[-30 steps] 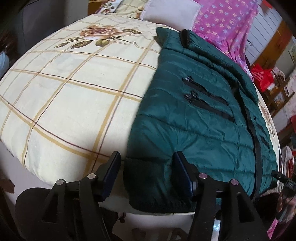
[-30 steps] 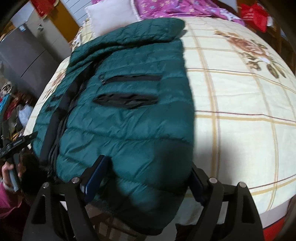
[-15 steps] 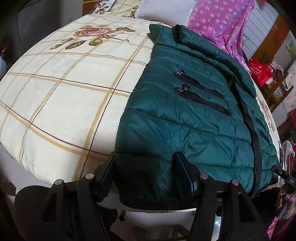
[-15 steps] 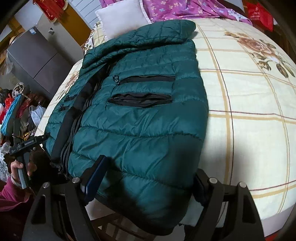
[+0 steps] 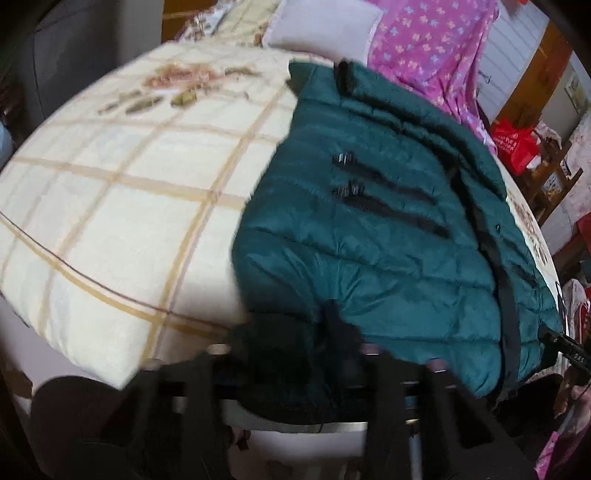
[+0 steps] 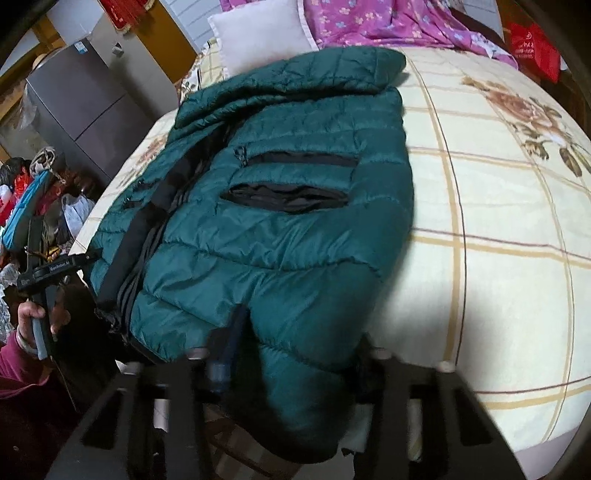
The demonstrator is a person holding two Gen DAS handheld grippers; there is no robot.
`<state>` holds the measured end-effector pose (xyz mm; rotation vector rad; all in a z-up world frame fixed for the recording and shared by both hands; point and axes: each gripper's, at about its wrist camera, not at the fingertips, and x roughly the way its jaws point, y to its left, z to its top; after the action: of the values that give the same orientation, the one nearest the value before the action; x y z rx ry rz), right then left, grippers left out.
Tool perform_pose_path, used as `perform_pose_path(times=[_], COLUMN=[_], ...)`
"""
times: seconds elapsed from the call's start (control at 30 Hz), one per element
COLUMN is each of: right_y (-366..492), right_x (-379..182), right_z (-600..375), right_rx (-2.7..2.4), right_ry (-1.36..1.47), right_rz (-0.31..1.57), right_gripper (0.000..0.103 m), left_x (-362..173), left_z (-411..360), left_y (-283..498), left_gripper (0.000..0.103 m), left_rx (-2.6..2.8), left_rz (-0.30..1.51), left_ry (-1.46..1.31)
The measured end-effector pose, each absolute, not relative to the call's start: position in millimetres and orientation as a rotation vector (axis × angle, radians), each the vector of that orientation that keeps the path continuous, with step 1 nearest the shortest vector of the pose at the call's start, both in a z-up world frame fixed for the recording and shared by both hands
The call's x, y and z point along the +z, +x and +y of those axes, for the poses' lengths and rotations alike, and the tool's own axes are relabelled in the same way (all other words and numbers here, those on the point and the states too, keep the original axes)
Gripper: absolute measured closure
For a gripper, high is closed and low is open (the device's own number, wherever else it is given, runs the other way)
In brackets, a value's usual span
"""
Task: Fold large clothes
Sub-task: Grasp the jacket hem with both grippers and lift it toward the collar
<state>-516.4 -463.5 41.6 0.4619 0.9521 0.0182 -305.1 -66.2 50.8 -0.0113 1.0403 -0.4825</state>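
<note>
While the green puffer jacket (image 6: pixel 280 229) lies front-up across the bed (image 6: pixel 498 206), hem hanging over the bed's near edge and collar toward the white pillow (image 6: pixel 258 33), both grippers are in on that hem. Left gripper (image 5: pixel 295 354) first: the view is smeared with blur, but the fingers look drawn in on the hem corner on the jacket's outer side, with dark fabric bunched between them. I'd call that a pinch, with the blur as a caveat. Right gripper (image 6: pixel 291 354) now: its fingers straddle a thick bulge of quilted hem, one blue pad (image 6: pixel 229 343) pressing a crease into the padding, the other finger buried behind the fabric. Squeezing it, by the look of that dent.

Why the hem? My read is that two grips along the bottom edge let the person lift the lower half and carry it up toward the collar in one sweep. It's a bulky piece, and one hold alone would let it sag and twist.

The two black chest pockets (image 6: pixel 291 192) sit midway up the jacket, the lower one gaping open, and the black front placket (image 6: pixel 147 218) runs down the side away from the floral blanket. Beyond the collar, a pink flowered quilt (image 6: pixel 388 22) is heaped near the pillow. A red bag (image 6: pixel 532 48) sits off past the jacket's collar end.

Watch that slick shell: puffy fill can slip from a shallow grip, so a deep bite matters before any lift.
</note>
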Motion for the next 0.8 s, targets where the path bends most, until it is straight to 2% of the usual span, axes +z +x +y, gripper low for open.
perform_pose_path(times=[0.1, 0.3, 0.8], right_y=[-515, -501, -426], right_x=[60, 102, 132], right_z=[-469, -483, -540], right_rx=[0.042, 0.057, -0.024], right_ry=[0.484, 0.488, 0.572], right_rz=[0.884, 0.753, 0.575], right_gripper=[0.085, 0.085, 0.085], left_x=[72, 119, 164], left_z=[-65, -69, -99], left_y=[-305, -293, -216], left_gripper=[0.103, 0.103, 0.103], left_rx=[-0.508, -0.542, -0.524], left_rz=[0.967, 0.833, 0.751], left_ry=[-0.039, -0.084, -0.213])
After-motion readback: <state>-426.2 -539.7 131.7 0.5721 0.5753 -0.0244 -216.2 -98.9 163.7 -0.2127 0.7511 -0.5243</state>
